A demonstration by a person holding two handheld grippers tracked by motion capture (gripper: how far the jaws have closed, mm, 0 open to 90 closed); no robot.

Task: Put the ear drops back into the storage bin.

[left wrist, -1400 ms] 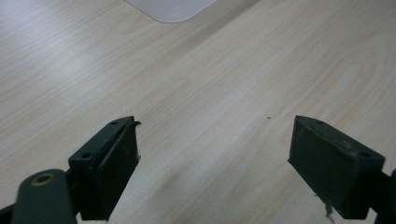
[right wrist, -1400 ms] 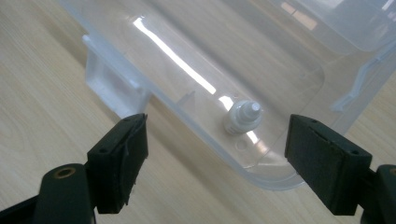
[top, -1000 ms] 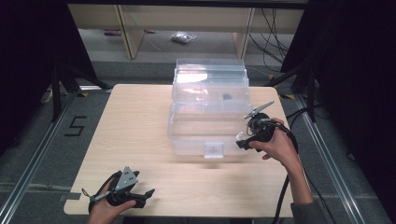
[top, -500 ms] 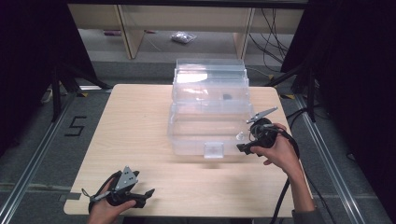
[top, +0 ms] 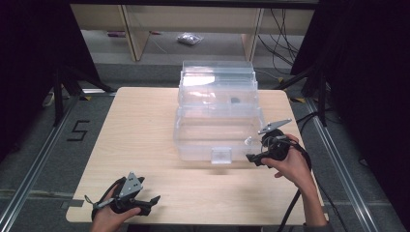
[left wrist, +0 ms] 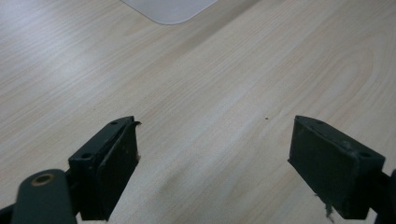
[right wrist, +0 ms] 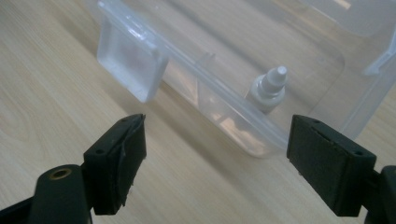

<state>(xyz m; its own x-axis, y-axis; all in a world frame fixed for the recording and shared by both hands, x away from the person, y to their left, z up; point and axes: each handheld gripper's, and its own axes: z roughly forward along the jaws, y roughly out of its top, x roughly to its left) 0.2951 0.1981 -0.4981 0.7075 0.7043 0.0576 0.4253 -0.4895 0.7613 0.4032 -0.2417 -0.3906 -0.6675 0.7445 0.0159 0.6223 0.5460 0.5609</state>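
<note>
You are at the approach step: your right gripper point(top: 251, 149) sits at the front right corner of the clear plastic box point(top: 217, 123), which stands near the middle of the bench point(top: 140, 125), a little toward twelve o'clock from your hands. Its fingers point(right wrist: 119, 161) are spread wide and hold nothing; in the right gripper view they frame the box's lower front edge, with the square front latch point(right wrist: 128, 60) off toward ten o'clock and a small white bottle point(right wrist: 270, 87) standing inside the box behind the clear wall, toward one o'clock. The lid appears to be down, though the clear plastic makes that hard to judge. Your left gripper point(top: 145, 203) rests on the bench at about seven o'clock from the box, well apart from it, fingers point(left wrist: 109, 165) likewise wide open and empty over bare wood, with only a rounded pale corner point(left wrist: 168, 9) at twelve o'clock in its own view. As I read it, the work in hand is opening the box to get at the bottle. The next move likely calls for you to swing the right gripper toward nine o'clock until the latch lies between the fingers, then pinch its lower lip and lift. Bring the left gripper up to steady the box, since it looks light and may slide.
</note>
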